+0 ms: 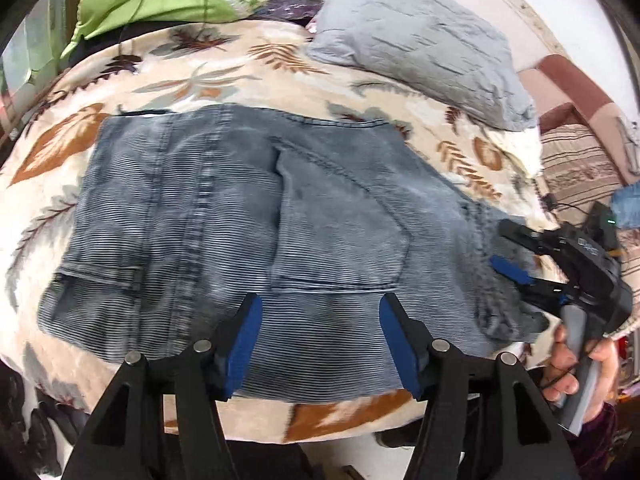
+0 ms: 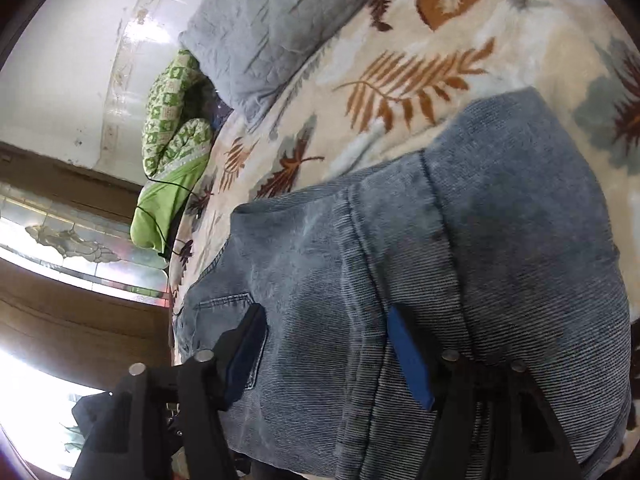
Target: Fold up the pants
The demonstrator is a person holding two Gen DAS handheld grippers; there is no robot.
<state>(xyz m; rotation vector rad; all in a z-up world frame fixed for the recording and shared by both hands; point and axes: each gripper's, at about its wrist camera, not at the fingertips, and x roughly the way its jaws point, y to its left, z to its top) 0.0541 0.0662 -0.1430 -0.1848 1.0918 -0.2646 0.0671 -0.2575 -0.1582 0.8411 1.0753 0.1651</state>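
Pants [image 1: 224, 216] lying on the blanket [image 1: 224, 68], already doubled into a compact, roughly square bundle, seat pocket up. Left gripper [image 1: 320, 344] hovering over the near edge, spread wide, nothing held. Right gripper [image 2: 326, 356] likewise spread wide and empty, low over the denim at the bundle's right end (from the left view, its fingers [image 1: 510, 270] look to rest on or just above the cloth; contact not certain). Judged step: between folds, or tidying after a fold, with the task probably well along. That right end bunched and wrinkled, likely the loosest part. Next move, by guess: nip the right edge with both tools, lift it clear and carry it leftward across the bundle, keeping layers aligned; or else merely press flat. Pillow [image 1: 424, 36] well beyond, out of the way.
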